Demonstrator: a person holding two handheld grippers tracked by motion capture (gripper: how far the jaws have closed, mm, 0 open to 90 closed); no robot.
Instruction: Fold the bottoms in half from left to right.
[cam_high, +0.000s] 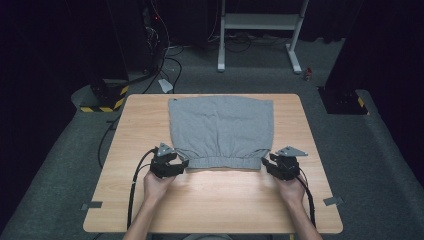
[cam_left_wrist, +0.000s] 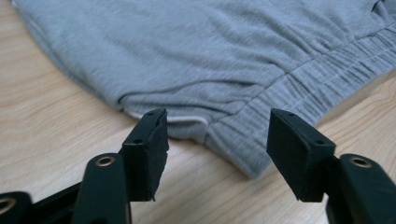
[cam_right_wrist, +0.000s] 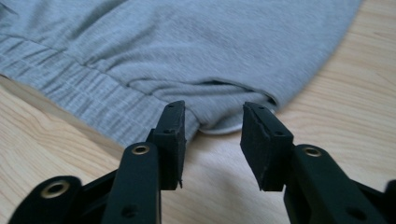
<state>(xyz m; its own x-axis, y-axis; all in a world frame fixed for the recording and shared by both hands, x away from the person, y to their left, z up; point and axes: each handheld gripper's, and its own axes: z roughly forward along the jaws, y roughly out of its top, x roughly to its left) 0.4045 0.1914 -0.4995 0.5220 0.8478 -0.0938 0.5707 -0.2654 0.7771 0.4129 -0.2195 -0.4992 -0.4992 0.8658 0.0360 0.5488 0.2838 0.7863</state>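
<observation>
Left tool (cam_high: 182, 163): held in the person's left hand (cam_high: 157, 186) at the near left corner of the grey shorts (cam_high: 221, 131); in the left gripper view (cam_left_wrist: 217, 135) its jaws stand fairly wide, one on each side of the corner of the waistband (cam_left_wrist: 308, 86), and the pads do not press on the cloth.
Right tool (cam_high: 267, 165): held in the right hand (cam_high: 291, 191) at the near right corner of the shorts; in the right gripper view (cam_right_wrist: 212, 135) its jaws stand narrower than the left tool's, with a small fold of the corner just ahead of the gap; the pads hold nothing.
Cables: a black cable (cam_high: 134, 185) trails from the left tool towards the near edge of the surface, and another (cam_high: 310, 197) from the right tool.
Grey shorts: spread flat on the middle of the surface (cam_high: 210, 205), the gathered waistband towards the person, the far hem close to the far edge.
Waistband corners: in each gripper view a bit of pale lining peeps out under the grey cloth at the corner.
Surface: light wood, with a bright patch of light just in front of the waistband between the two tools.
Tape: a grey strip (cam_high: 92, 205) near the near left corner and another (cam_high: 332, 201) near the near right corner.
Beyond the surface: grey carpet (cam_high: 380, 165), a white frame (cam_high: 260, 30) at the back, and black-and-yellow striped blocks (cam_high: 107, 97) at the far left.
</observation>
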